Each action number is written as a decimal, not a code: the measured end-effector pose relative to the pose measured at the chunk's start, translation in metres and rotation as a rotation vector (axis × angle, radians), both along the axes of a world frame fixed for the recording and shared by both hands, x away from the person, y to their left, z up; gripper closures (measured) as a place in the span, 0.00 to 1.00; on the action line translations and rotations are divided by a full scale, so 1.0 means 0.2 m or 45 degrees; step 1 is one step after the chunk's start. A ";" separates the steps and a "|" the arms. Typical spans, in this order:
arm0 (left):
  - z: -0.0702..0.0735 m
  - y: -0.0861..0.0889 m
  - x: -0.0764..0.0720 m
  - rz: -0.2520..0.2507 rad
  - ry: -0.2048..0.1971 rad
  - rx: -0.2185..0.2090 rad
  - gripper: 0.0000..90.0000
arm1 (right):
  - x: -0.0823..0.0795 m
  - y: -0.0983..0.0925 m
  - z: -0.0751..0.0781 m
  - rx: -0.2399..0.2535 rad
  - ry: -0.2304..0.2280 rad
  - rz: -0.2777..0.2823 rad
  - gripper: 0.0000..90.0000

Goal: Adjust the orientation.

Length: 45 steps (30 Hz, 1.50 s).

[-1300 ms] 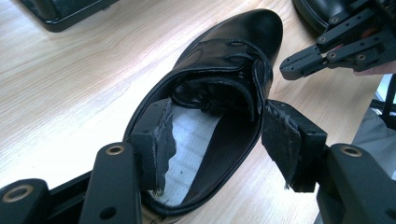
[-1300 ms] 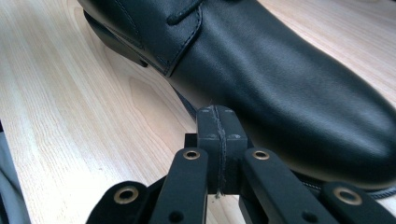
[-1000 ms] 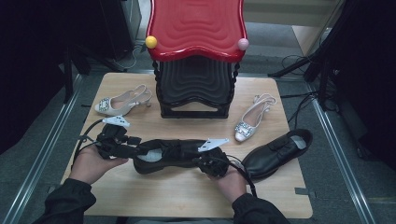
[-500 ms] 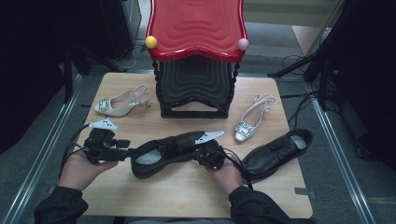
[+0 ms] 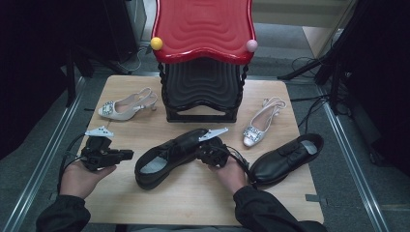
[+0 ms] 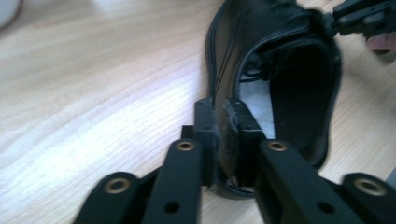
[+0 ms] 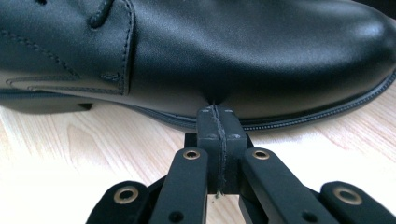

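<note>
A black lace-up shoe (image 5: 167, 157) lies slantwise mid-table, toe toward the back right. My right gripper (image 5: 209, 151) is at the side of its forepart. Its jaws are shut, and the tips (image 7: 219, 112) pinch a small pucker in the leather (image 7: 243, 56) just above the welt. My left gripper (image 5: 126, 154) is off the heel end and points at it. Its jaws (image 6: 219, 109) have just been closing and now stand together with nothing between them. Beyond them is the shoe's open heel (image 6: 289, 84).
A second black shoe (image 5: 287, 159) lies at the right front. One silver slingback heel (image 5: 124, 105) is at the back left, another (image 5: 261, 124) at the back right. A red-topped black rack (image 5: 203, 29) stands at the table's far edge. Bare wood (image 5: 193, 203) runs along the front.
The shoe has swung, its toe going toward the back right with the right gripper. The left gripper has drawn back left from the heel and its jaws have closed.
</note>
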<state>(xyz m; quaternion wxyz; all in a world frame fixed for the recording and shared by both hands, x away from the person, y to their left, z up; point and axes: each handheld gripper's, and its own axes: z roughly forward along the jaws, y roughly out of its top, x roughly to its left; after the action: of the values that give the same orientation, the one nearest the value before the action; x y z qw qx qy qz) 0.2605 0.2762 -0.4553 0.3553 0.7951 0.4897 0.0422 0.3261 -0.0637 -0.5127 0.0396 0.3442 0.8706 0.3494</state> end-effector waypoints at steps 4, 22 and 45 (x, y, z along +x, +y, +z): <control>-0.06 0.00 0.03 -0.001 0.031 -0.006 0.97 | 0.01 0.01 0.00 0.006 0.004 -0.007 1.00; -0.12 -0.13 0.04 -0.111 0.080 0.000 1.00 | -0.05 0.04 0.04 0.046 0.020 0.044 1.00; -0.15 -0.35 0.04 -0.216 0.107 -0.044 1.00 | -0.01 -0.01 0.05 0.040 0.012 -0.010 1.00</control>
<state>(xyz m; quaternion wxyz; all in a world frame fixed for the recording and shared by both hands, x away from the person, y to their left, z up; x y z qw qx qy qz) 0.2681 0.2066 -0.4855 0.3502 0.8286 0.4357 -0.0299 0.3239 -0.0650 -0.5019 0.0313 0.3501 0.8637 0.3613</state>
